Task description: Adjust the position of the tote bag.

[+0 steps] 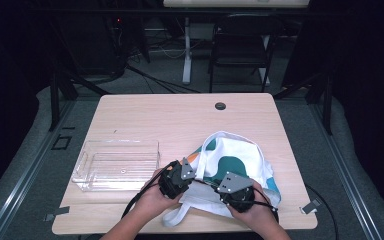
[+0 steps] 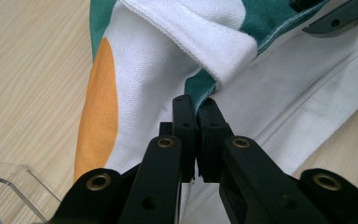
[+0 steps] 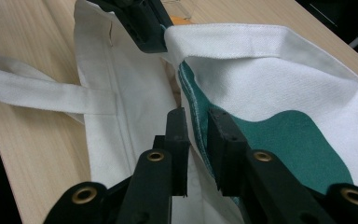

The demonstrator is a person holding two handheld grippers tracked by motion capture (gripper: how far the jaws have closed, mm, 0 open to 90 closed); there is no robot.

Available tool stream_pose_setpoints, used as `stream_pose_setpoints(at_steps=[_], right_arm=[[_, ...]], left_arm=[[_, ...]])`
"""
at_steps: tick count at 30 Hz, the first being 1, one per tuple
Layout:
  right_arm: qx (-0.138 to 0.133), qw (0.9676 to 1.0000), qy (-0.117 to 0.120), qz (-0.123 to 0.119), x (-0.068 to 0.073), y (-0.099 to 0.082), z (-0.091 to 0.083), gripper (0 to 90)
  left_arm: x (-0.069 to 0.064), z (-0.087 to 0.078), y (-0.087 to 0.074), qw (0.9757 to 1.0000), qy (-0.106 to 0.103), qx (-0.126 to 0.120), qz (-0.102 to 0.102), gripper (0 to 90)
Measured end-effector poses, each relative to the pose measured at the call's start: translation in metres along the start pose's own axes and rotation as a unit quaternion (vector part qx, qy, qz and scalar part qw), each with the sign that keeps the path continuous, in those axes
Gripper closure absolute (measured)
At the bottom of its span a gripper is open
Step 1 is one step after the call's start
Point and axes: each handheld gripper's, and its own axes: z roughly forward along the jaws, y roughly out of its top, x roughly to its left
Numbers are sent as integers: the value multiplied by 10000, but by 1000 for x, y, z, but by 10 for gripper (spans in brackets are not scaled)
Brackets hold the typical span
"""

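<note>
A white tote bag [image 1: 240, 160] with green and orange patches lies on the right half of the wooden table [image 1: 165, 120]. My left gripper [image 1: 180, 175] is at the bag's near left corner, shut on the rim of the opening [image 2: 214, 56], with the fabric pinched at its tips [image 2: 196, 102]. My right gripper [image 1: 235, 192] is at the bag's near edge. Its jaws stand a little apart, and the green-lined rim [image 3: 261, 60] runs between them [image 3: 196, 116]. One white strap [image 3: 42, 91] lies flat on the table beside the bag.
A clear plastic tray [image 1: 117, 165] stands on the table's left half, close to my left gripper. A round cable hole [image 1: 220, 106] is near the table's far edge. A dark chair [image 1: 240, 45] stands beyond the table.
</note>
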Motion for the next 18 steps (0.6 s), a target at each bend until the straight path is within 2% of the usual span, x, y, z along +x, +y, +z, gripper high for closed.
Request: stream_pose_setpoints(at_steps=[6, 10, 18], right_arm=[[-70, 10000, -9, 66, 0, 1, -2, 768], [-30, 10000, -40, 59, -4, 3, -6, 767], [-114, 9997, -97, 191, -10, 8, -16, 755]], left_arm=[[2, -3, 2, 10000, -14, -15, -34, 881], [3, -7, 4, 10000, 42, -53, -8, 882], [6, -15, 11, 9999, 119, -74, 41, 882]])
